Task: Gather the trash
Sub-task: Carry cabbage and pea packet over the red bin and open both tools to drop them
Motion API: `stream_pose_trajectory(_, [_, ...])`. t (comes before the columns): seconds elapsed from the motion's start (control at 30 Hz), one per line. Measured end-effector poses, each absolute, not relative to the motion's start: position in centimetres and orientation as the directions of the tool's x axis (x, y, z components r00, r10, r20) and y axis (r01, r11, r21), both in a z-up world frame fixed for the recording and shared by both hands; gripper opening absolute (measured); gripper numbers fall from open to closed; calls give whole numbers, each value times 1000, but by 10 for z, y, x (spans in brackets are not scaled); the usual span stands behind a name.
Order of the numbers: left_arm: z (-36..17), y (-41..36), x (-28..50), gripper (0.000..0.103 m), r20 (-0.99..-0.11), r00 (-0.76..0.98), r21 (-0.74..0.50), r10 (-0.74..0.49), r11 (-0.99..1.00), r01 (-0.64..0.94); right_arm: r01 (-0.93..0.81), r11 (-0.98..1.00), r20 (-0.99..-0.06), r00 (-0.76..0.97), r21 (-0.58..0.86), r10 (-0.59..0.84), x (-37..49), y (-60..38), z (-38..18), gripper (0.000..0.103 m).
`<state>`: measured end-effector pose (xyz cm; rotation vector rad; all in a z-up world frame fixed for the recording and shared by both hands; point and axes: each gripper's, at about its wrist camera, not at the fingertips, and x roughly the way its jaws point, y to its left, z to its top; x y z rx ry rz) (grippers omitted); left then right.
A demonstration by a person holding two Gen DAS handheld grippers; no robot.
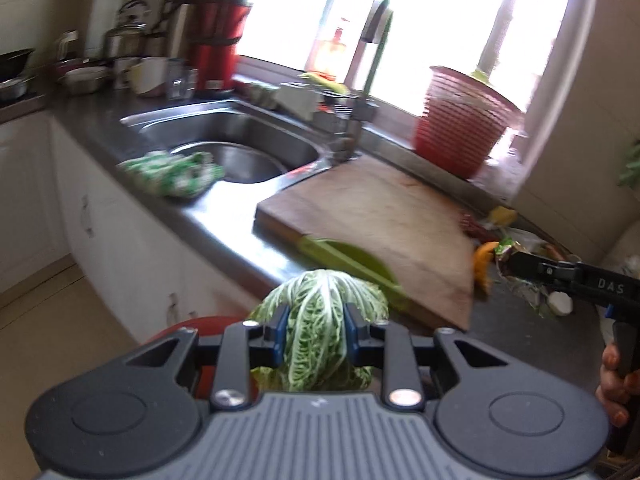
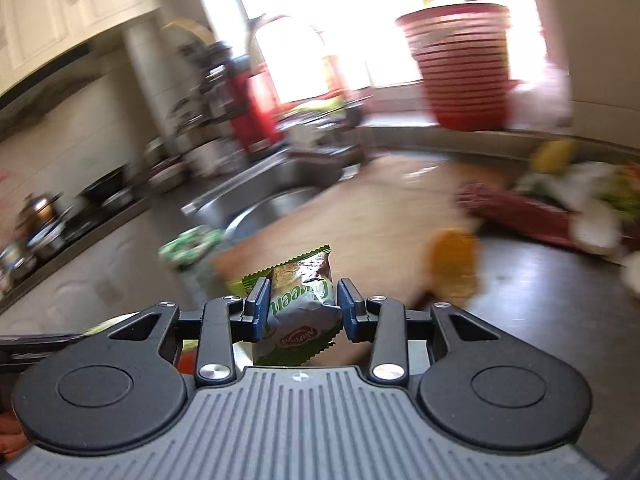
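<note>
Left gripper (image 1: 316, 336) jaws pinch a limp cabbage leaf (image 1: 320, 320) at its stiffer rib; right gripper (image 2: 304, 308) jaws clamp a light, crinkly snack wrapper (image 2: 300, 296) mid-body — both near the cutting board (image 1: 368, 220).

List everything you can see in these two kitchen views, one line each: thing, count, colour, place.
cabbage leaf: one, green-white, in left tool
snack wrapper: one, green-silver, in right tool
cutting board: one, wooden, counter beside sink
sink: one, steel, counter
patterned cloth: one, green-white, sink edge
basket: one, red, windowsill
thermos: one, red, behind sink
orange peel: one, orange, beside board
left tool: black, shut
right tool: black, shut
</note>
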<state>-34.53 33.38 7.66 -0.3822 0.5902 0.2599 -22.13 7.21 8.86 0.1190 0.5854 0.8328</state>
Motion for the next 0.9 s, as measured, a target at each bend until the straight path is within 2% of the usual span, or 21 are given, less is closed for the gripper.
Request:
stream_pose_trajectory(0.33, [47,365,-368,27,-616,771,-316,160,847,-428,-786,510,-547,270,350,792,-242,164,64,45])
stream_pose_trajectory(0.7, [0,376,-362,27,-692,711,-338,124,815,-470,-814,488,-668,176,315,723,-230,223,28,45])
stream_pose_trajectory(0.8, [-14,380,-358,25,-715,688,-326,125,810,-486,-825,473,-688,149,309,710,-231,234,20,45])
stream_pose_trajectory(0.9, [-22,383,-353,16,-722,681,-321,120,815,-483,-840,458,-702,140,289,699,-231,245,17,46])
